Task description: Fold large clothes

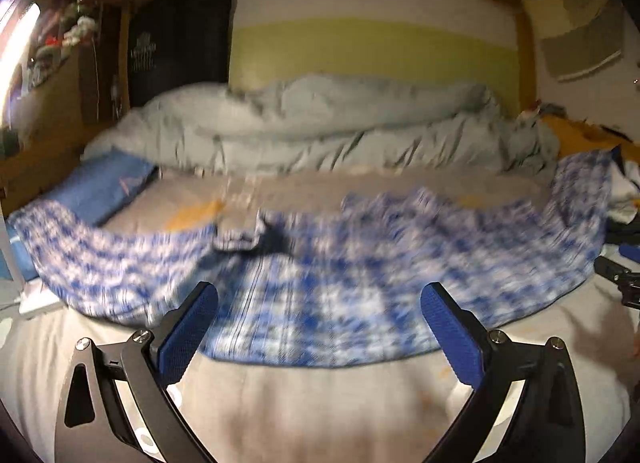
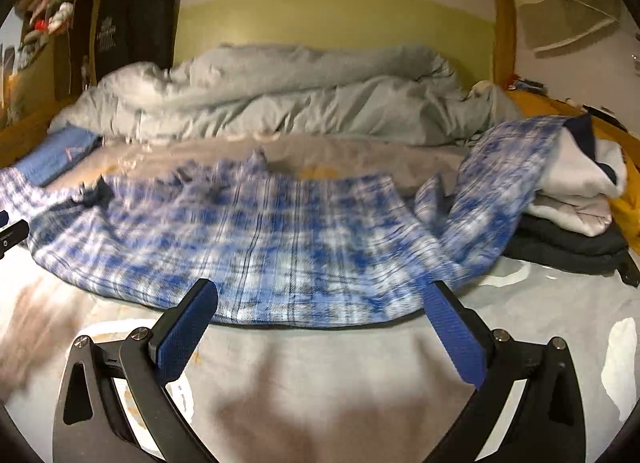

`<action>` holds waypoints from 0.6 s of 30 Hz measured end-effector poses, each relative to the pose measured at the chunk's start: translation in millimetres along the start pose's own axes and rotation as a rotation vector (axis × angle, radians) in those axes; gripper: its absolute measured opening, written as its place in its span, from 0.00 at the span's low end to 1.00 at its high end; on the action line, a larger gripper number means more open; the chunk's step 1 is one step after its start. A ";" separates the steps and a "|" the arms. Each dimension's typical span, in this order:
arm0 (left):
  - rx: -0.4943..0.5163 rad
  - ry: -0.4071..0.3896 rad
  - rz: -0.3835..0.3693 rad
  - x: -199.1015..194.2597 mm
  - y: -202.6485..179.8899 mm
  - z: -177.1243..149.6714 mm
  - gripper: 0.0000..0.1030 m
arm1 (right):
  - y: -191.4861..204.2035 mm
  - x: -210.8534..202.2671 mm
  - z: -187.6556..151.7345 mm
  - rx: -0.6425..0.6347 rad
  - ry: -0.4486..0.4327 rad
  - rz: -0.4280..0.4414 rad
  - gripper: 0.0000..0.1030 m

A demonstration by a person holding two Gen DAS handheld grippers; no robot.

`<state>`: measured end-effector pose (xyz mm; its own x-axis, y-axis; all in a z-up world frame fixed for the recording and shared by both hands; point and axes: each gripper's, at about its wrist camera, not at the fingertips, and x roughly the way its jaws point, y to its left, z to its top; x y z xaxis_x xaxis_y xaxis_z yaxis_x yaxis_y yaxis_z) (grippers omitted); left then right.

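A blue and white plaid shirt (image 1: 340, 283) lies spread across the bed, motion-blurred, with one sleeve out to the left and one to the right. It also shows in the right wrist view (image 2: 280, 243), its right sleeve draped up onto a pile of clothes. My left gripper (image 1: 320, 295) is open and empty, just short of the shirt's near hem. My right gripper (image 2: 320, 295) is open and empty, its fingertips at the shirt's near hem. The other gripper's tip shows at each view's edge.
A crumpled grey duvet (image 1: 320, 127) lies along the back of the bed. A blue pillow (image 1: 100, 187) sits at the left. A stack of folded white and dark clothes (image 2: 576, 207) stands at the right. The pale bedsheet (image 2: 320, 363) is in front.
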<state>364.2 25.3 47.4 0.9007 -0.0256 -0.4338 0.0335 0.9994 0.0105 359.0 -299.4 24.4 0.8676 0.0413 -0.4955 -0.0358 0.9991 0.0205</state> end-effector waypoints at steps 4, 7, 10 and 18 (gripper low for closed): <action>0.004 -0.056 -0.015 -16.5 -10.8 12.3 1.00 | -15.0 -15.4 3.3 0.048 -0.049 0.003 0.93; 0.019 -0.075 -0.027 -23.3 -20.2 18.4 1.00 | -21.0 -26.3 7.5 0.034 -0.077 -0.007 0.93; 0.023 -0.101 -0.047 -26.2 -31.7 27.1 1.00 | -25.9 -35.0 14.6 0.027 -0.105 -0.004 0.93; 0.043 -0.152 -0.112 2.8 -70.6 72.9 1.00 | -70.0 -35.8 64.8 0.125 -0.150 -0.024 0.93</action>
<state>395.9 -47.1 111.1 0.9452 -0.1435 -0.2933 0.1531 0.9882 0.0099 362.5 -370.8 96.9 0.9320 0.0080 -0.3623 0.0391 0.9917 0.1226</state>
